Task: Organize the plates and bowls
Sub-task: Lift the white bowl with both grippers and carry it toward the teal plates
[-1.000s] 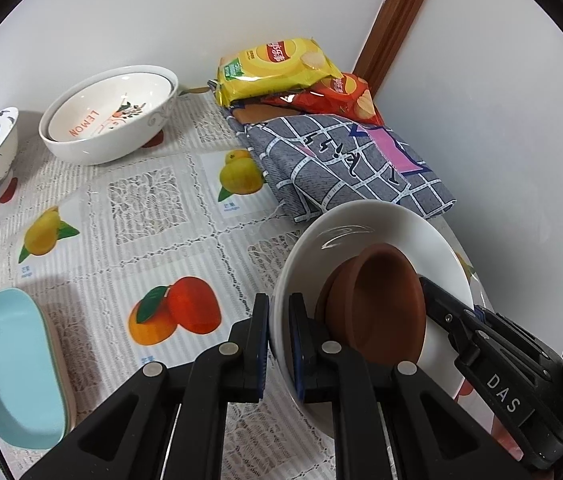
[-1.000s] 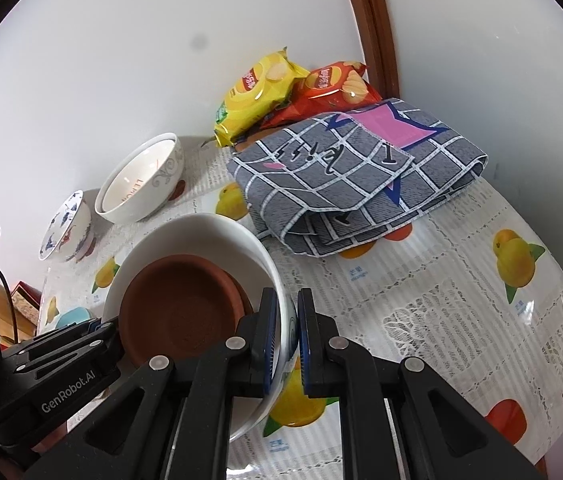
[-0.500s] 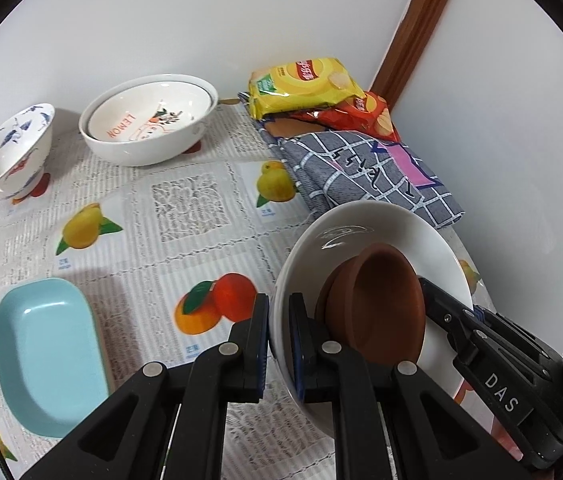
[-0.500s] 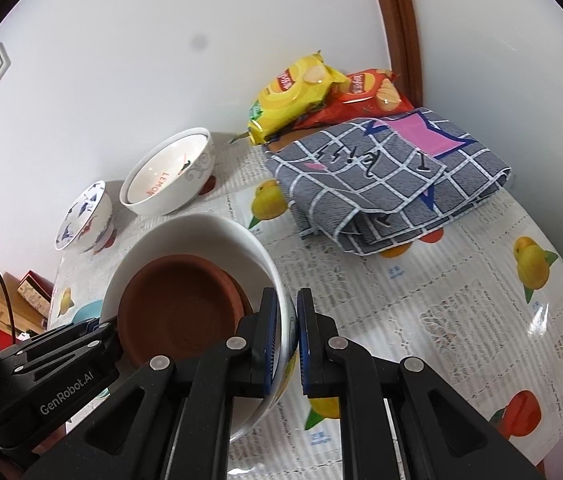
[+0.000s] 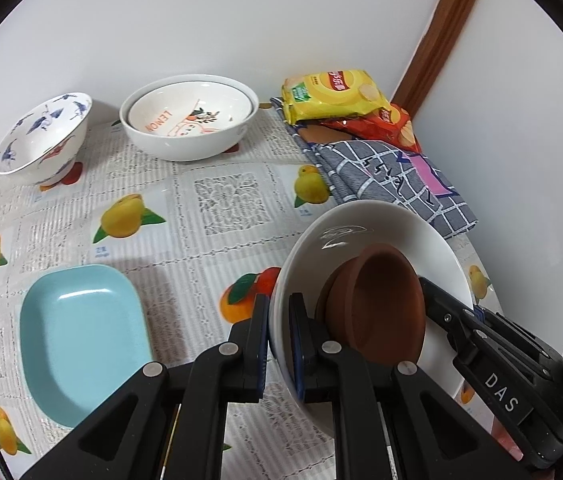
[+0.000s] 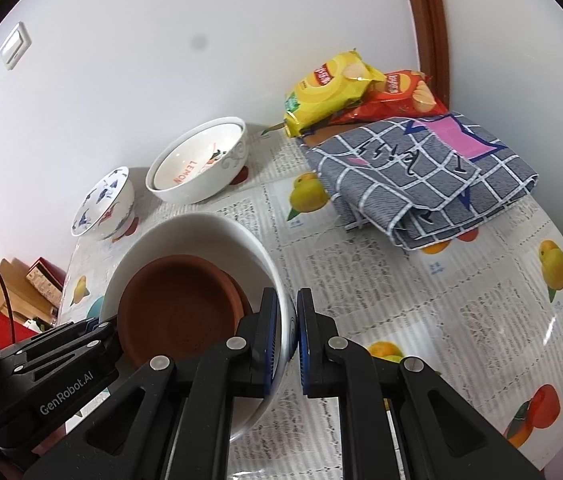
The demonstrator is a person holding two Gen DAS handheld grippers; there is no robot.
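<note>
Both of my grippers clamp one white bowl [image 5: 365, 232] by opposite rims — left gripper [image 5: 279, 340] and right gripper [image 6: 289, 330] each pinched tight on it. I carry it above the fruit-print tablecloth [image 5: 217, 208], a brown dish [image 6: 177, 304] nested inside — beside the blue dish [image 5: 77, 332].

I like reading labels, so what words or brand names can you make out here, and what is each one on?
"LEMON": inside the white bowl by the wall.
"DAS": on the right gripper.
"GenRobot.AI": on the left gripper.
Crisp bags, checked cloth and tablecloth: print too small or distorted to read.
</note>
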